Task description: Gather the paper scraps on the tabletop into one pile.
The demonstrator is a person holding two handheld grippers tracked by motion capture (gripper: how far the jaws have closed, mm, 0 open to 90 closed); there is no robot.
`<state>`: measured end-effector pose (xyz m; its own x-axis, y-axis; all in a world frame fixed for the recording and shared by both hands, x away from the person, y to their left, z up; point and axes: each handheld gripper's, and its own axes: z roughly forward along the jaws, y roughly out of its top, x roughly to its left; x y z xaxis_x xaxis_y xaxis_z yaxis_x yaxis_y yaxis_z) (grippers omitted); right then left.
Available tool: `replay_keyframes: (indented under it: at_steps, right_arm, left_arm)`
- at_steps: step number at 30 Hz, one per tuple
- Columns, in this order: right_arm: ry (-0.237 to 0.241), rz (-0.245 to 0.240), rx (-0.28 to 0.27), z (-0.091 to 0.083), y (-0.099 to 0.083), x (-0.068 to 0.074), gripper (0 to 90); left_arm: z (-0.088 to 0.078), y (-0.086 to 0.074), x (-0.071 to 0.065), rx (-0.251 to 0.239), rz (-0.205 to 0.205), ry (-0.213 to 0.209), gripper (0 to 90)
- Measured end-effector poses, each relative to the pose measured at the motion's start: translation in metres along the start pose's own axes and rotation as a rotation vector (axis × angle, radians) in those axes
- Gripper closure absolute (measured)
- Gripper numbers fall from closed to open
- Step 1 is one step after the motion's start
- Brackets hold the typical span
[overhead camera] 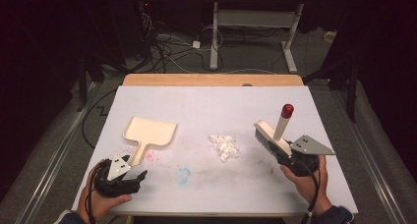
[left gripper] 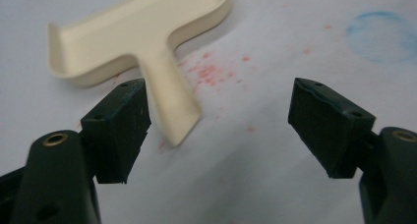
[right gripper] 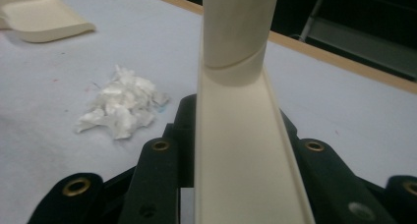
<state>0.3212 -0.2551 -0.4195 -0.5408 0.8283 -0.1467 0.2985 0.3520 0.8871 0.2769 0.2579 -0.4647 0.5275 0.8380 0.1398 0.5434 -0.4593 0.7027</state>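
On the stained white tabletop (overhead camera: 211,106) — dustpan (overhead camera: 150,131), paper scraps (overhead camera: 224,146), brush (overhead camera: 271,135).

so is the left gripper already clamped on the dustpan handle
No, in the left gripper view the left gripper has its jaws standing wide apart, and the dustpan handle lies on the table just ahead of them, ungripped.

Light falls from overhead onto the pale grey bench top (overhead camera: 211,106), bright against a dim, nearly black room. Shadows stay soft and short. Up close, the black tongs (left gripper: 216,130) and cream plastic brush (right gripper: 241,135) blur.
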Motion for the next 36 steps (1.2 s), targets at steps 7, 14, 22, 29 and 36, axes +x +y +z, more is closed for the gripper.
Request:
replay_keyframes:
  at_steps: [7, 14, 22, 29, 36]
  right_arm:
    - [-0.015, 0.036, 0.004, -0.003, -0.003, -0.009, 67.4]
    - [-0.019, 0.027, 0.008, -0.004, -0.003, -0.008, 67.4]
    - [-0.003, 0.037, 0.010, -0.002, -0.005, -0.007, 67.3]
    - [0.014, 0.026, 0.012, -0.001, -0.004, -0.006, 67.3]
    - [0.017, 0.029, 0.007, -0.001, -0.004, -0.007, 67.3]
  left_arm:
    - [0.014, 0.000, 0.021, 0.054, -0.179, -0.011, 23.3]
    - [0.040, 0.003, 0.028, 0.125, -0.243, -0.043, 23.4]
    - [0.052, 0.012, 0.031, 0.109, -0.256, -0.020, 25.7]
    - [0.064, 0.025, 0.037, 0.101, -0.252, -0.016, 43.8]
    - [0.068, 0.029, 0.041, 0.094, -0.222, -0.034, 61.6]
